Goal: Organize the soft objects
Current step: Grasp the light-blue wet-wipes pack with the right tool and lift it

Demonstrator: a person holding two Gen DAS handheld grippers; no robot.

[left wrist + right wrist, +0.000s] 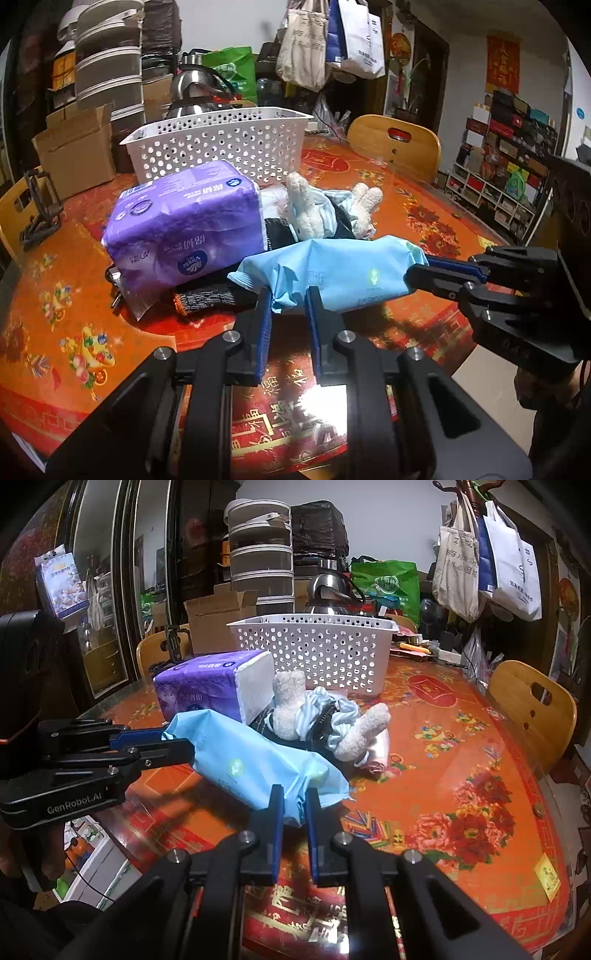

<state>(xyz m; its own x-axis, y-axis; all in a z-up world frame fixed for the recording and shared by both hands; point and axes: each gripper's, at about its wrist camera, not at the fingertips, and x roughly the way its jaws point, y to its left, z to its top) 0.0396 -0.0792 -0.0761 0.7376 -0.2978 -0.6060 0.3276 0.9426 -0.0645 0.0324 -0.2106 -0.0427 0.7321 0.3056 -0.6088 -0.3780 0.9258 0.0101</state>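
A light blue soft pack [343,271] is held at both ends above the table. My left gripper [288,306] is shut on its crimped left end, and my right gripper [417,271] is shut on its other end. In the right wrist view the pack [255,764] spans from my left gripper [177,744] to my right gripper [294,801]. Behind it lie a purple tissue pack [184,230], also in the right wrist view [207,690], a cream plush toy in striped cloth [317,716], and dark fabric [207,297]. A white perforated basket [221,146] stands behind them.
The round table [461,757] has a red flowered cover. Wooden chairs [532,712] stand at its edge. A cardboard box [77,151], a kettle [192,86] and stacked containers [107,62] stand behind the basket. A black stand [37,206] sits at the far left.
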